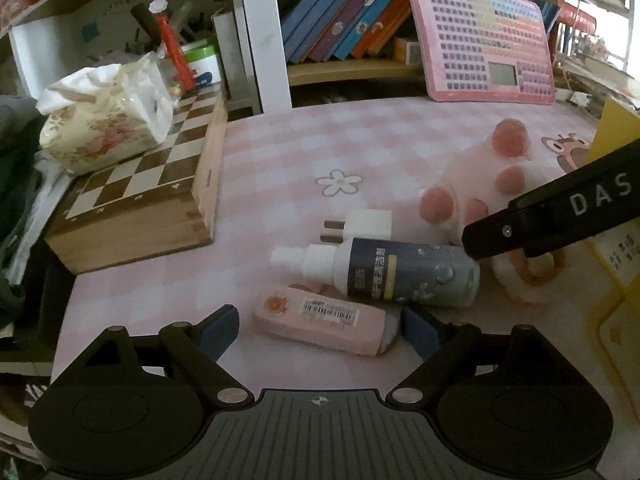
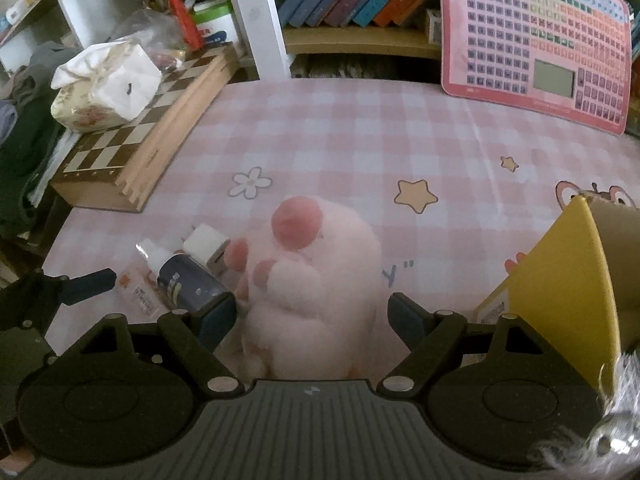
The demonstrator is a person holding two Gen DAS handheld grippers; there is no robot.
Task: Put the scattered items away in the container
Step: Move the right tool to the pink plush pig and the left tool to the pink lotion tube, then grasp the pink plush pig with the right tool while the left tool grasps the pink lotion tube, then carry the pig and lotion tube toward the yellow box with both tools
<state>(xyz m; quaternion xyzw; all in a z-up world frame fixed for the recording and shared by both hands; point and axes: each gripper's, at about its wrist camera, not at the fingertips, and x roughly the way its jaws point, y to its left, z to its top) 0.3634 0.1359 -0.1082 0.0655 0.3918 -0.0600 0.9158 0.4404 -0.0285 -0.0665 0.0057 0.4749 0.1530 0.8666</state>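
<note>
On the pink checked tablecloth lie a pink tube (image 1: 326,318), a dark spray bottle (image 1: 394,274) and a white plug adapter (image 1: 366,226). A fluffy pink paw slipper (image 2: 316,296) lies beside them. My left gripper (image 1: 320,332) is open, its jaws either side of the pink tube. My right gripper (image 2: 310,320) is open around the slipper; it shows in the left wrist view (image 1: 560,216) as a black arm. The yellow container (image 2: 576,280) stands at the right, and the left wrist view shows it too (image 1: 612,136). The bottle (image 2: 188,284), tube (image 2: 138,290) and plug (image 2: 208,246) show left of the slipper.
A wooden chessboard box (image 1: 144,196) with a floral tissue pack (image 1: 100,120) on it sits at the left. A pink keyboard toy (image 1: 486,40) leans against a bookshelf (image 1: 352,12) at the back. Dark clothes (image 2: 24,152) pile at the far left.
</note>
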